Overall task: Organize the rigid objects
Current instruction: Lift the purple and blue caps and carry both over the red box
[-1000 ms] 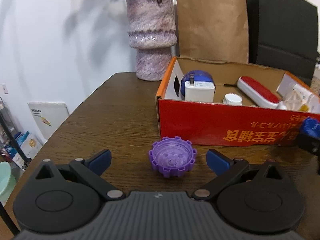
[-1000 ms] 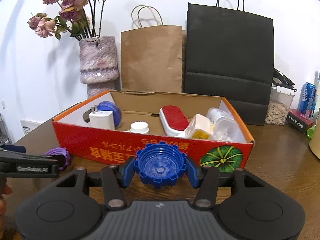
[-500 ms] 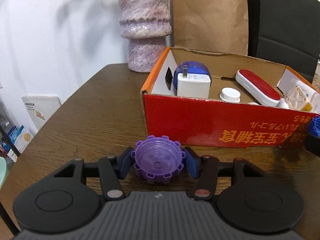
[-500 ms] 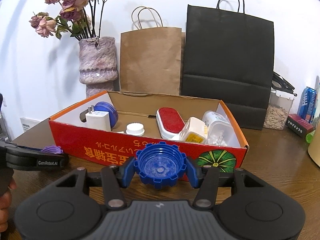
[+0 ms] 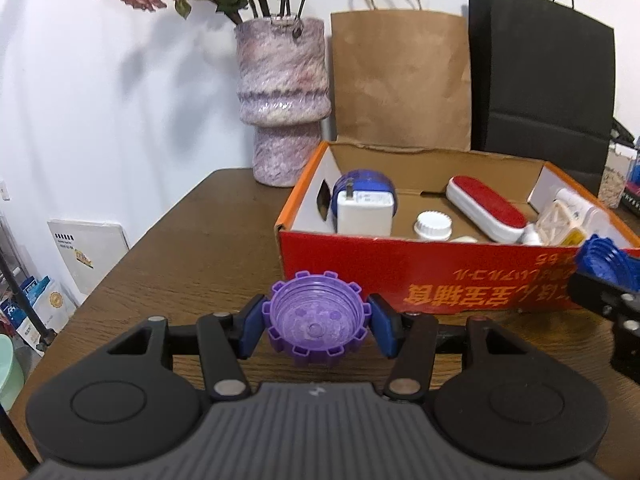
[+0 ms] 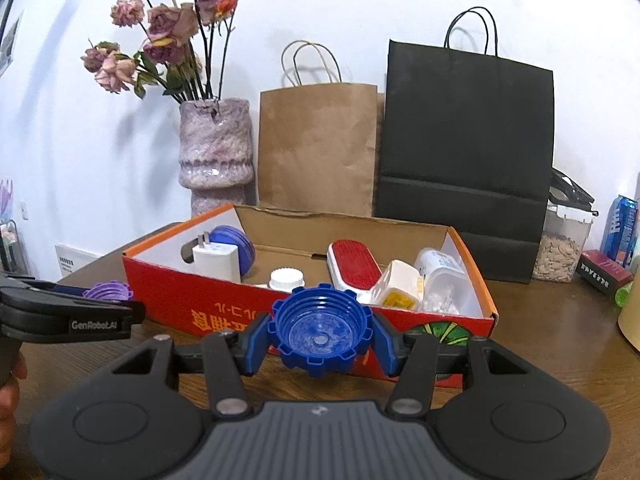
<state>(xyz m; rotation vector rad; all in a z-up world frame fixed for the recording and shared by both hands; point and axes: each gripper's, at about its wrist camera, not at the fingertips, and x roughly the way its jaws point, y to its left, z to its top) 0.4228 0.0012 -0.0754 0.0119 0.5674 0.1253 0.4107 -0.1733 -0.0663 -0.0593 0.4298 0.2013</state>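
Purple cap (image 5: 316, 322) w/ toothed rim is sitting pinched between the blue pads (image 5: 252, 330) of the left gripper (image 5: 316, 326), open side facing the cam, held above the table (image 5: 192, 256) just in front of the red box (image 5: 440, 276). Blue cap (image 6: 322, 330), same toothed shape, is being pinched the same way by the right gripper (image 6: 322, 334), also in front of the box's red front wall, nearer its right end. In the left view the blue cap is showing at the far right edge, level w/ the box's front rim; in the right view the purple cap is peeking over the left gripper's black finger at far left.

Box is lying open-topped on the table. Inside, L to R: white charger (image 5: 364, 216) leaning against a blue round item (image 5: 366, 186), white ribbed cap (image 5: 433, 225), red-and-white oval piece (image 5: 486, 208), pale yellow container (image 6: 398, 282), clear tub (image 6: 444, 280) at the right end.

Behind the box: mottled purple vase (image 6: 216, 160) w/ dried roses (image 6: 160, 36), brown paper bag (image 6: 316, 148), black paper bag (image 6: 464, 160). Far right on the table: clear jar of seeds (image 6: 562, 248), blue can (image 6: 620, 224), small dark red box (image 6: 604, 272).
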